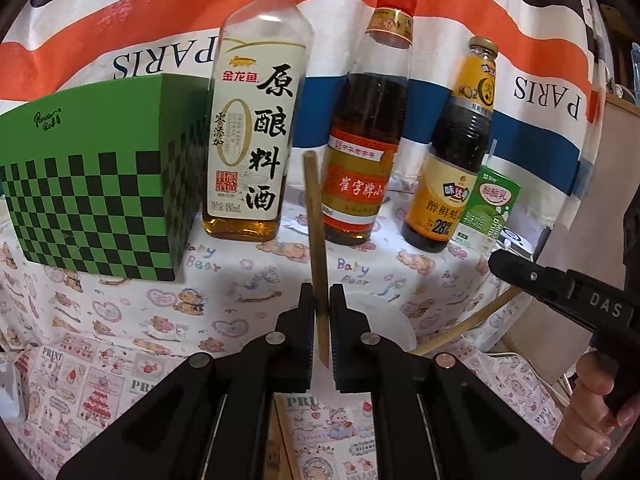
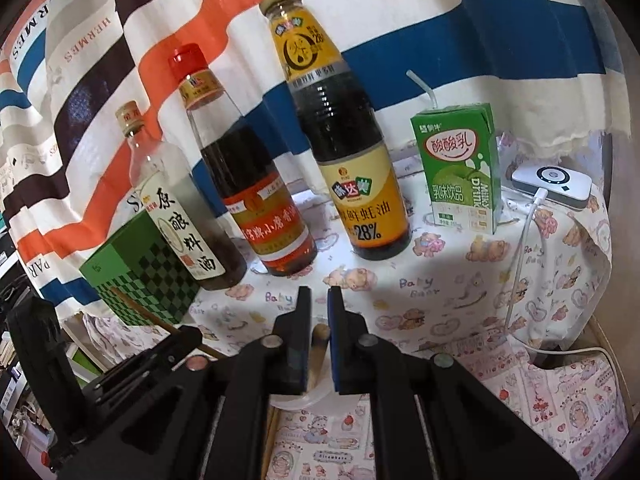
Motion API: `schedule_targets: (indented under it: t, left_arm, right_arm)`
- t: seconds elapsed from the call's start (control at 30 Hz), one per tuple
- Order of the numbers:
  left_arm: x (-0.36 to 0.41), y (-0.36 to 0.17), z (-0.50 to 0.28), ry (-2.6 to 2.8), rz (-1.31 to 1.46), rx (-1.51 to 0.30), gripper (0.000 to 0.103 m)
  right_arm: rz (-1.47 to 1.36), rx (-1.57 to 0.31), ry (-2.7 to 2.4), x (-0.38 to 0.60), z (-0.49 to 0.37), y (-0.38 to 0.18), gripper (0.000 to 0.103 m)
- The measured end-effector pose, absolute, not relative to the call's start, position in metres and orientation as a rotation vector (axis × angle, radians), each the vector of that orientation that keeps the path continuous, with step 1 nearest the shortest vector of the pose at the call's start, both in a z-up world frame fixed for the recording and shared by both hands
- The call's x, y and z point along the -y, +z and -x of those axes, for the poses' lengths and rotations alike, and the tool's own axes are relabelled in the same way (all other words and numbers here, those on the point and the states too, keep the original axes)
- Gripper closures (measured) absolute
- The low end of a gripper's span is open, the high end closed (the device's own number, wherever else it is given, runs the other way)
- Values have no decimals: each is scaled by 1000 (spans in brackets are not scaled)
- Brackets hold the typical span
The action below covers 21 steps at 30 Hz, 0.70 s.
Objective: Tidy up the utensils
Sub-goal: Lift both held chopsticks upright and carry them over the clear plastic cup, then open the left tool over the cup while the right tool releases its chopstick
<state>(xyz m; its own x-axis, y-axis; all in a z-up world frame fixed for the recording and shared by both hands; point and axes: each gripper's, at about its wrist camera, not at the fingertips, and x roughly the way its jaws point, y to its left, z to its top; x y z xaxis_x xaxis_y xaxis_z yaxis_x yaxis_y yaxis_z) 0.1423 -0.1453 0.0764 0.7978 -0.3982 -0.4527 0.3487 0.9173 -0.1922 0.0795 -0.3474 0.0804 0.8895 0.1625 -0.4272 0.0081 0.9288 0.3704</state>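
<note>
Left hand-held gripper (image 1: 321,300) clamps 1 chopstick (image 1: 316,240); right hand-held gripper (image 2: 319,300) pinches another chopstick (image 2: 320,344) above a plastic cup (image 2: 298,399).

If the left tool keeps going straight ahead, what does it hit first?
Probably the red-capped sesame oil bottle; the left tool aims between it and the cooking wine bottle, and the held chopstick would touch first. Depth unclear.

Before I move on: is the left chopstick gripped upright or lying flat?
Upright, slightly tilted: the chopstick stands between the left gripper fingers, tip above them.

Table (image 1: 120,312): box (image 1: 96,200) at left; three bottles to its right; milk drink carton (image 2: 460,168) rightmost; curtain (image 1: 440,20) behind.
</note>
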Motion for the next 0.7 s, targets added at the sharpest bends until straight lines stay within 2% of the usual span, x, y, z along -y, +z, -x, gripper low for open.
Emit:
schedule_targets:
  t: [0.03,0.07,0.1,0.13,0.17,0.2,0.3,0.37,0.53,0.7]
  left_arm:
    - [145,77,-142,-396,99,-502,96]
    - [146,78,-142,-391,94,-498,95]
    - [146,79,-142,-385,88,-494,89]
    - [145,80,-141,-375,83,-488,75]
    - [144,81,-140,-362,81,-478,68]
    - [143,83,-138,-349,84,-465,60]
    - [135,87,-133,-338,98,-445,53]
    - [130,90,-127,-319,99,-425,47]
    - [111,97,-108,-277,85,-374,33]
    - [81,102,-82,-248,87,-326,25]
  right_arm:
    - [-374,-478,77,347,-80,80,64]
    - [-373,-480,68,347,-80,80,59]
    - [-369,-483,58,346,-80,80,59]
    - [-364,-494,53,346,-81,80,55]
    - [-355,-520,39,344,-84,79,46]
    - [-353,-536,34,344,-85,77,41]
    - [-369,-588,34,344,-90,73,32]
    - [-375,-641,40,343,-94,68,21]
    - [-410,-752,68,337,-99,56,20]
    - [-402,-785,79,322,-93,52,20]
